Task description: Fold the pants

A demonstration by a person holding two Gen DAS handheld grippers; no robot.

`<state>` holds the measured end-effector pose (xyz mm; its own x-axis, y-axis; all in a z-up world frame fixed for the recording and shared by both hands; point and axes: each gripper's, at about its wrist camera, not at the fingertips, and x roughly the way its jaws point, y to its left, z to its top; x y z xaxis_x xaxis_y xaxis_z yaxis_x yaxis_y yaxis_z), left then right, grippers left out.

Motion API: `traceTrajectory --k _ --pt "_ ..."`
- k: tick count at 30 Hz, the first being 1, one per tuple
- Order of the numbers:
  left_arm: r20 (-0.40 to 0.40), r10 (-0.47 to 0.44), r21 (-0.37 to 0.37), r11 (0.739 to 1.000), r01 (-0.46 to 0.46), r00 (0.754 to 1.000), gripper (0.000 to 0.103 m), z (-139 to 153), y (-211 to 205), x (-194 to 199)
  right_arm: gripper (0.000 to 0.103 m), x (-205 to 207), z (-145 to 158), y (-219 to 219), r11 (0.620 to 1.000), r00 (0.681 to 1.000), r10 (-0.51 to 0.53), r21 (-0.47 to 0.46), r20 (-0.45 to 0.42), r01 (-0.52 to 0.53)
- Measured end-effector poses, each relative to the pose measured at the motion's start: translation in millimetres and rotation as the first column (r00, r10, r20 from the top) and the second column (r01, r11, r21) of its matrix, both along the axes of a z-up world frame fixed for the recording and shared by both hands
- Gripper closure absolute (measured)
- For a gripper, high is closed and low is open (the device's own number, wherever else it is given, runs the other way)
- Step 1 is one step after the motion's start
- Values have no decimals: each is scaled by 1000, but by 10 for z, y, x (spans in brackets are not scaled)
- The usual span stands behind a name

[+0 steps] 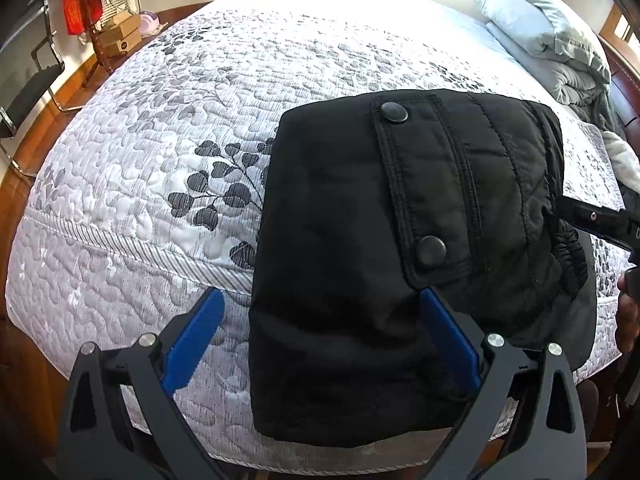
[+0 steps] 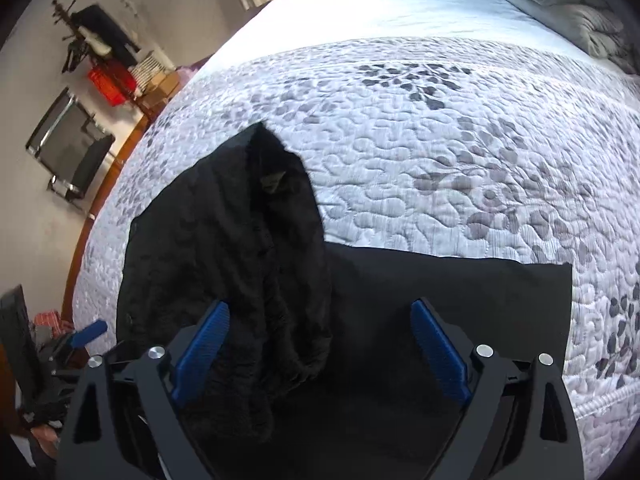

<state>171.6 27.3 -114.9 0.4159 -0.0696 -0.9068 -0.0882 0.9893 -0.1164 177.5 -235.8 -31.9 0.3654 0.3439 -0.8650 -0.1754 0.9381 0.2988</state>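
Observation:
Black padded pants [image 1: 360, 240] lie folded on the quilted bed [image 1: 160, 140], near its front edge, a pocket flap with two snaps facing up. My left gripper [image 1: 324, 320] hovers open over the bundle's near left corner; one pad is above the quilt, the other above the cloth. In the right wrist view the pants [image 2: 240, 260] show a rumpled fleecy heap on the left and a flat black layer [image 2: 460, 300] on the right. My right gripper [image 2: 322, 340] stands wide open above them, with its pads clear of the cloth. The left gripper's blue pad [image 2: 90, 332] shows at lower left.
A pale pillow and folded grey duvet [image 1: 552, 40] sit at the bed's far right. Beside the bed on the left are a black chair [image 1: 24, 80], cardboard boxes [image 1: 120, 36] and a red bag [image 1: 76, 8] on a wooden floor. A hand [image 1: 628, 312] shows at the right edge.

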Motion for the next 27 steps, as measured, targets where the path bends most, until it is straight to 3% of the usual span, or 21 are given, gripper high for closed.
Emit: traceTrajectory --k 8,13,18,23,27 --pt "5 -2 15 1000 2 1000 5 41 -113 78 10 -71 0 78 999 999 35 -33 -5 -36" --pt "-3 -4 29 1000 4 1000 5 44 -175 142 10 -89 13 113 995 996 93 19 -7 -93" --pt "-11 -8 25 1000 8 1000 5 10 -151 138 10 -66 -39 293 988 991 134 -74 4 -133" --pt "-22 -2 -1 1000 2 1000 5 -27 -76 122 9 -164 64 421 972 977 178 -179 120 -155" --pt "-15 -9 10 1000 9 1000 5 -33 -96 122 9 -213 112 426 962 958 238 -176 159 -210"
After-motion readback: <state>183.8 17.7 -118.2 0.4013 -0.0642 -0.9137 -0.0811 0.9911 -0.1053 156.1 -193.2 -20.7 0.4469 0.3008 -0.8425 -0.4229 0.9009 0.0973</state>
